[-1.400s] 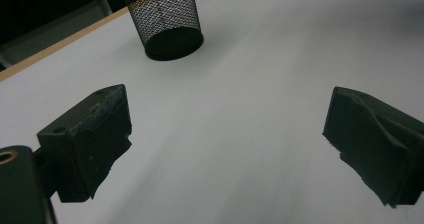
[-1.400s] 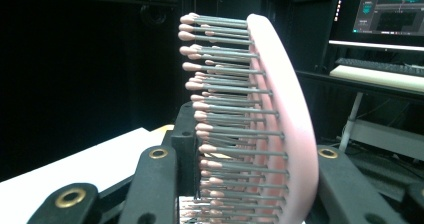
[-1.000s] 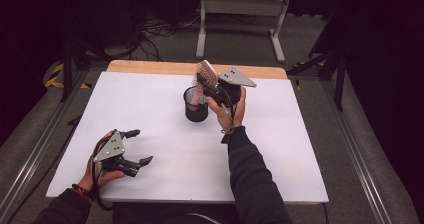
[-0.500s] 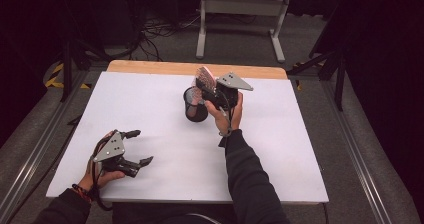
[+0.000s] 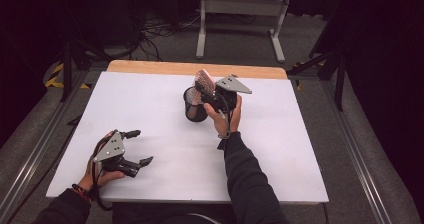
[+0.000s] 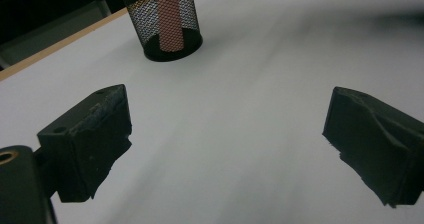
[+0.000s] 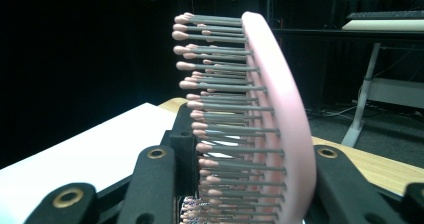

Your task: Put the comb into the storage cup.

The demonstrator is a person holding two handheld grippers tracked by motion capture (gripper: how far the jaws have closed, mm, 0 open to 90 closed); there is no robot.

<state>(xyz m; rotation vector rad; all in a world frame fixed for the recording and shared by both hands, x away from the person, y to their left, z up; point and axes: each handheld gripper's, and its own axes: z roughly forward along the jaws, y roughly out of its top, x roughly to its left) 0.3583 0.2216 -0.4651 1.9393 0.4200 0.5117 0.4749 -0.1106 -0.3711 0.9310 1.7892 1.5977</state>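
Observation:
A pink hairbrush (image 5: 204, 80) with grey, pink-tipped bristles stands head up, and my right gripper (image 5: 209, 91) is shut on its head just above a black mesh cup (image 5: 194, 106). In the right gripper view the brush (image 7: 280, 109) rises between the two jaws of the right gripper (image 7: 240, 184). The left gripper view shows the mesh cup (image 6: 142, 19) far off with the brush's pink handle (image 6: 170, 19) inside it. My left gripper (image 5: 142, 146) rests near the table's front left, open, with nothing between its jaws (image 6: 227, 139).
The white tabletop (image 5: 280, 149) has a wooden strip (image 5: 150, 66) along its far edge. Beyond the table stand a grey metal frame (image 5: 240, 6) and loose cables (image 5: 155, 34) on the floor. Metal rails (image 5: 360, 159) run along both sides.
My right gripper and the brush have sunk slightly toward the cup. The left gripper has not moved.

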